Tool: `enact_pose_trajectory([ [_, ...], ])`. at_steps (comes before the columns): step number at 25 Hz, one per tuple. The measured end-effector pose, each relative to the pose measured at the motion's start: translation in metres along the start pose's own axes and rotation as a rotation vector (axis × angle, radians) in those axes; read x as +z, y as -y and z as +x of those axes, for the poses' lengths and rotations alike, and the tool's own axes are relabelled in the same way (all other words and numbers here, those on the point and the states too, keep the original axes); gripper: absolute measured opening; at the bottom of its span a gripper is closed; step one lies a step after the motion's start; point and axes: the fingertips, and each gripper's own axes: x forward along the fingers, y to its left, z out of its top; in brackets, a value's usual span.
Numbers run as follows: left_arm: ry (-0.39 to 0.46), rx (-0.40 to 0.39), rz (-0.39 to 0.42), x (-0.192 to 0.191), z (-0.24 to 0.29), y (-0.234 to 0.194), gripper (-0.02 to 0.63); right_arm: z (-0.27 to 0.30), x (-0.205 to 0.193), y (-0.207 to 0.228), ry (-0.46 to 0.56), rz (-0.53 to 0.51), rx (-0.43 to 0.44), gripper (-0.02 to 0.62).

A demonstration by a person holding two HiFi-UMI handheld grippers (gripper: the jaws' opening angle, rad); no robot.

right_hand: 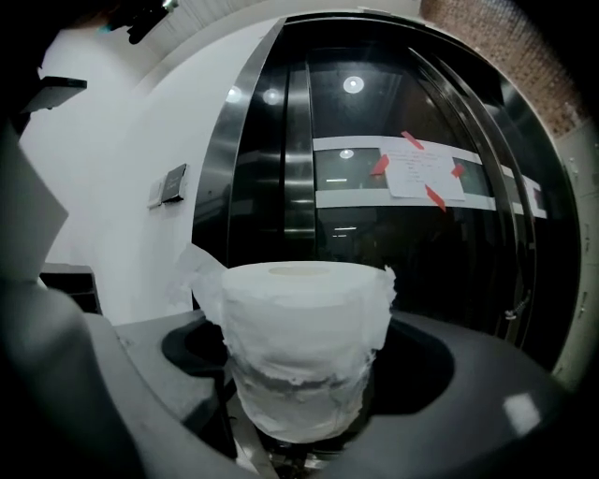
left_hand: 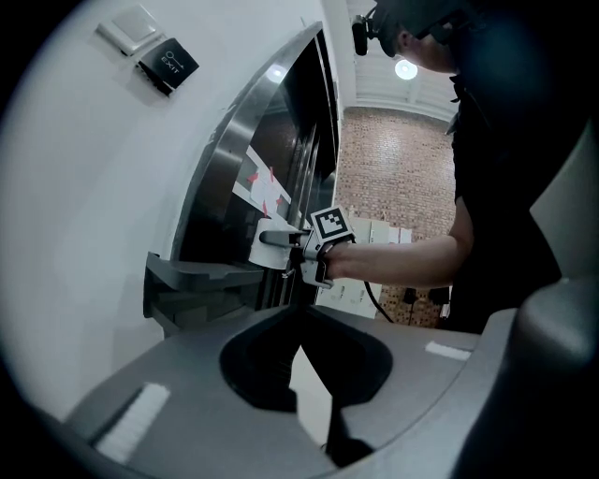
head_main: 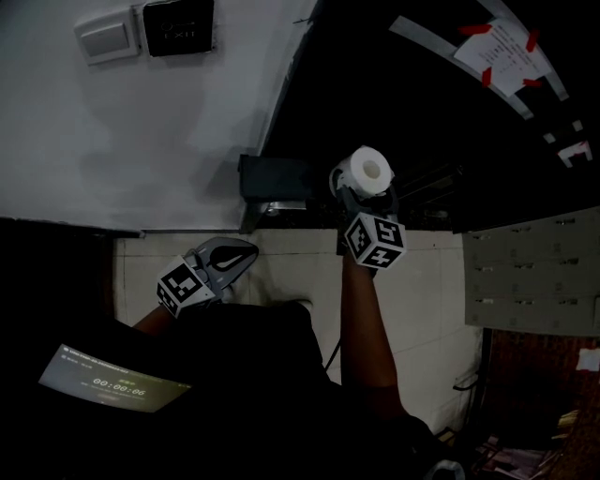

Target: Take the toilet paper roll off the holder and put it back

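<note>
My right gripper (head_main: pixel 364 187) is shut on a white toilet paper roll (head_main: pixel 367 170), gripping its lower half, and holds it upright in the air. In the right gripper view the roll (right_hand: pixel 304 327) fills the space between the jaws, a torn loose end hanging off its left side. The dark grey holder (head_main: pixel 274 184) is fixed to the white wall just left of the roll, which is apart from it. The left gripper view has the holder (left_hand: pixel 192 281) with the roll (left_hand: pixel 265 245) held to its right. My left gripper (head_main: pixel 223 261) hangs lower and to the left, shut and holding nothing.
A white wall (head_main: pixel 141 141) carries a switch plate (head_main: pixel 106 37) and a black sign (head_main: pixel 178 26). A black glass door (head_main: pixel 422 112) bears a paper sheet stuck on with red tape (head_main: pixel 502 49). Grey lockers (head_main: pixel 530 272) stand at right. Pale floor tiles (head_main: pixel 291 267) lie below.
</note>
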Motion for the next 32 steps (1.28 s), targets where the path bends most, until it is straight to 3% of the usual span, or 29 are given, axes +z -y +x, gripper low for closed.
enact_pose_trajectory([
  [3, -0.013, 0.008, -0.007, -0.002, -0.004, 0.004, 0.003, -0.002, -0.012, 0.008, 0.029, 0.119, 0.003, 0.442],
  [8, -0.019, 0.022, -0.013, -0.005, -0.007, -0.002, 0.003, 0.001, -0.041, 0.027, 0.076, 0.47, 0.006, 0.442],
  [11, -0.022, 0.028, -0.015, -0.005, -0.009, -0.003, 0.003, 0.004, -0.069, 0.038, 0.104, 0.76, 0.015, 0.442],
  [15, -0.024, 0.035, -0.016, -0.006, -0.011, -0.004, 0.003, 0.006, -0.121, 0.052, 0.163, 1.261, 0.033, 0.442],
  [17, -0.027, 0.037, -0.02, -0.008, -0.011, -0.005, 0.003, 0.008, -0.142, 0.049, 0.162, 1.404, 0.042, 0.442],
  [32, -0.033, 0.043, -0.026, -0.006, -0.015, -0.006, 0.003, 0.015, -0.164, -0.005, 0.08, 1.511, 0.116, 0.442],
])
